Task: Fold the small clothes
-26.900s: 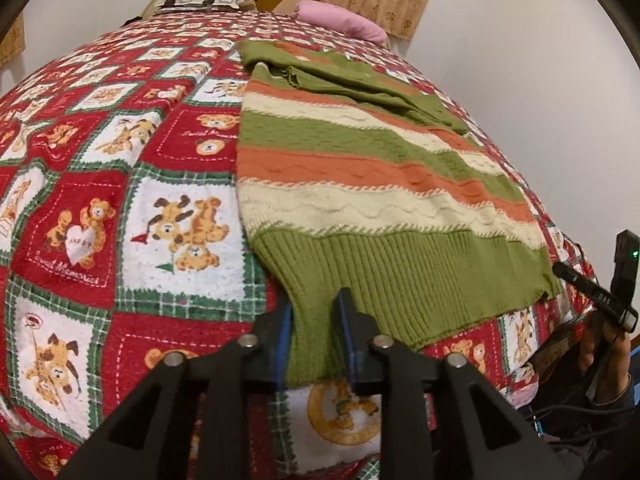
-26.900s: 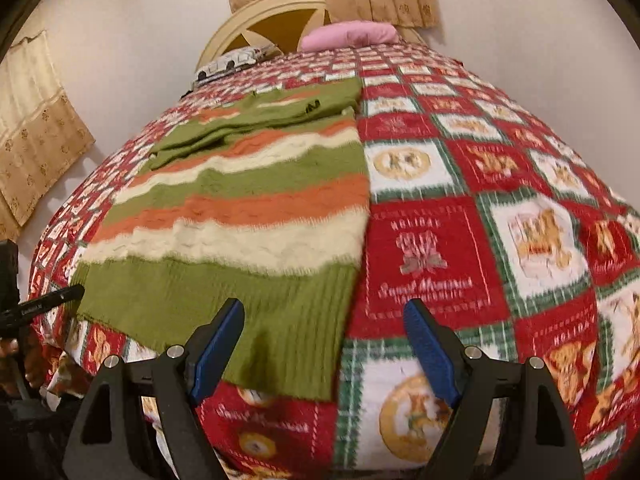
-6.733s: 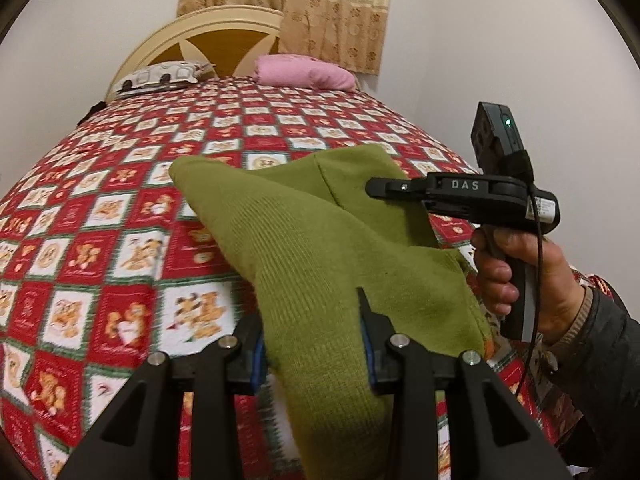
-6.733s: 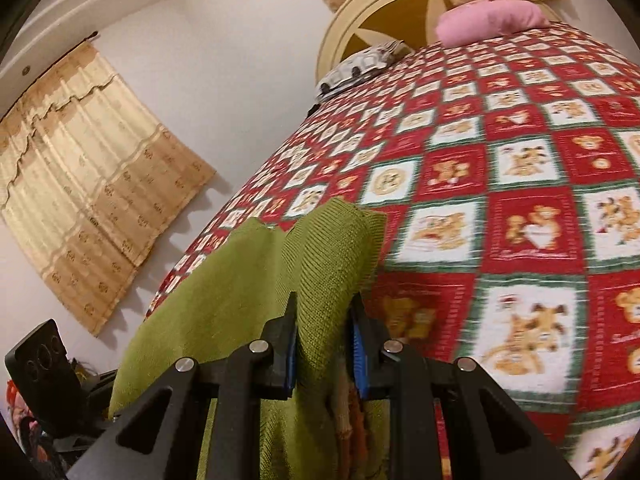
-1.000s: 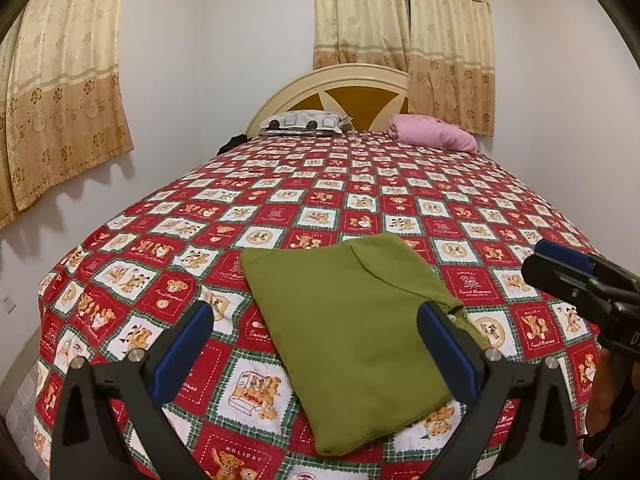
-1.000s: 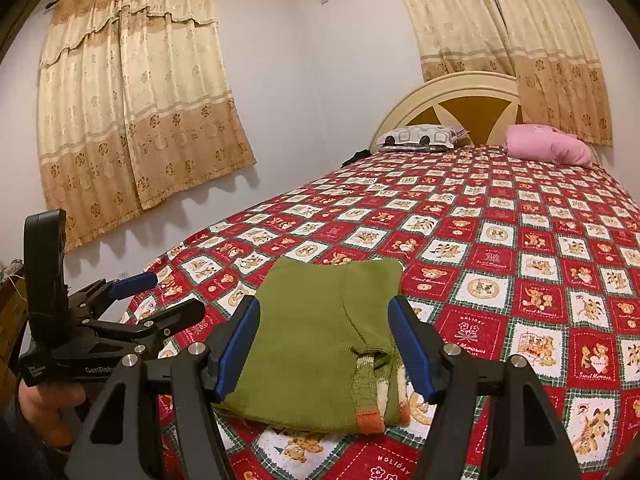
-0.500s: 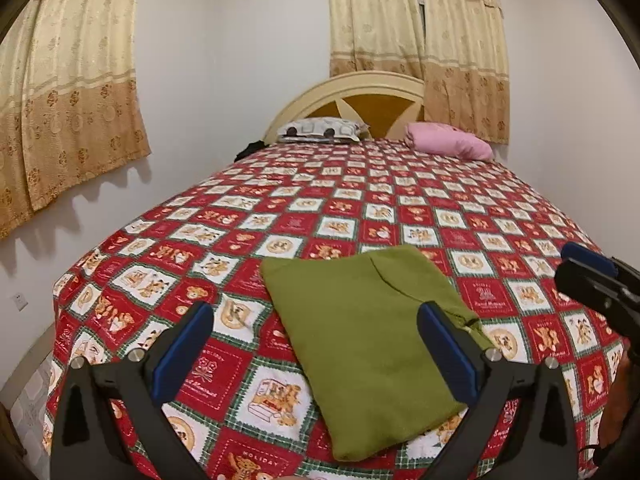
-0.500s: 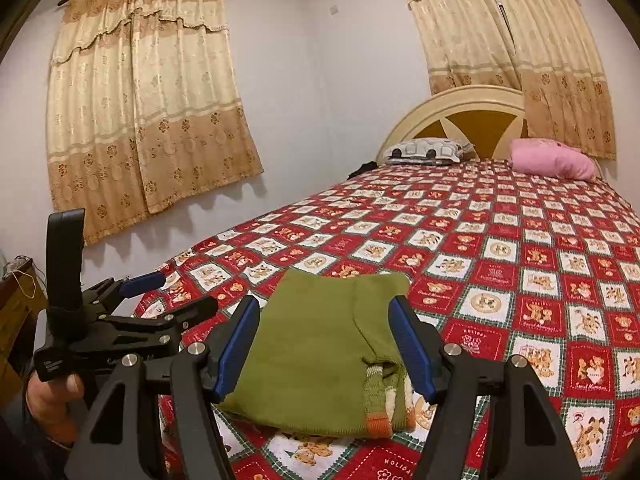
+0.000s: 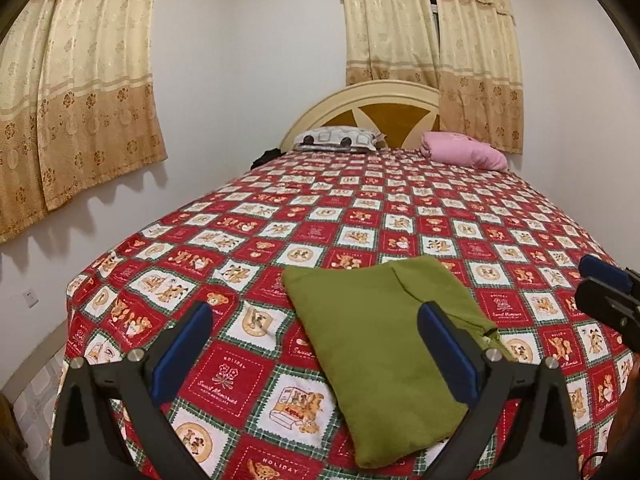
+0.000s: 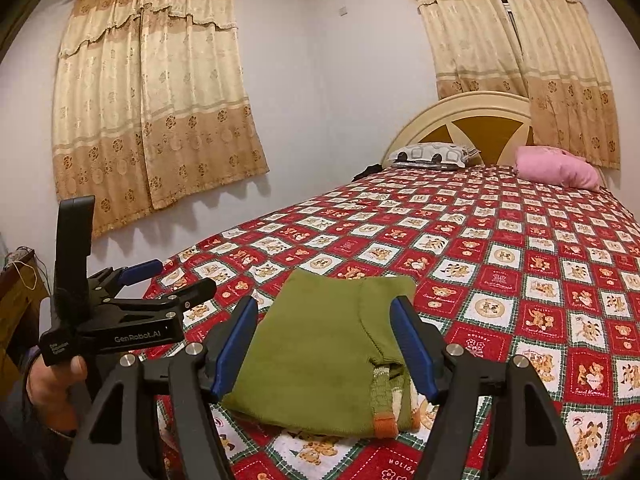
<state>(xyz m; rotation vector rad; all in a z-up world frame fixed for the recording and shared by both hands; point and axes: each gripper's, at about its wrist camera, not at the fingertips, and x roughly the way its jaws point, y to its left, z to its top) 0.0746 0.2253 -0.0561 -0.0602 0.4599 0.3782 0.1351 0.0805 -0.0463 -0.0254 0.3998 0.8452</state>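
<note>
The green knitted sweater [image 9: 384, 340] lies folded into a compact rectangle on the bed near its foot; in the right wrist view [image 10: 324, 352] an orange and cream striped edge shows at its near corner. My left gripper [image 9: 316, 356] is open and empty, held back above the bed's foot. My right gripper [image 10: 326, 348] is open and empty, also held back from the sweater. Each gripper shows in the other's view: the left one [image 10: 144, 284] and the right one [image 9: 604, 292].
The bed has a red, white and green teddy-bear quilt [image 9: 360, 216]. A patterned pillow [image 9: 336, 140] and a pink pillow [image 9: 464, 152] lie by the cream headboard [image 9: 368, 100]. Curtains [image 10: 148, 92] hang on the left wall and behind the bed.
Both grippers have drawn back and up from the bed, so the folded sweater looks smaller and more of the room shows. The sweater has not moved.
</note>
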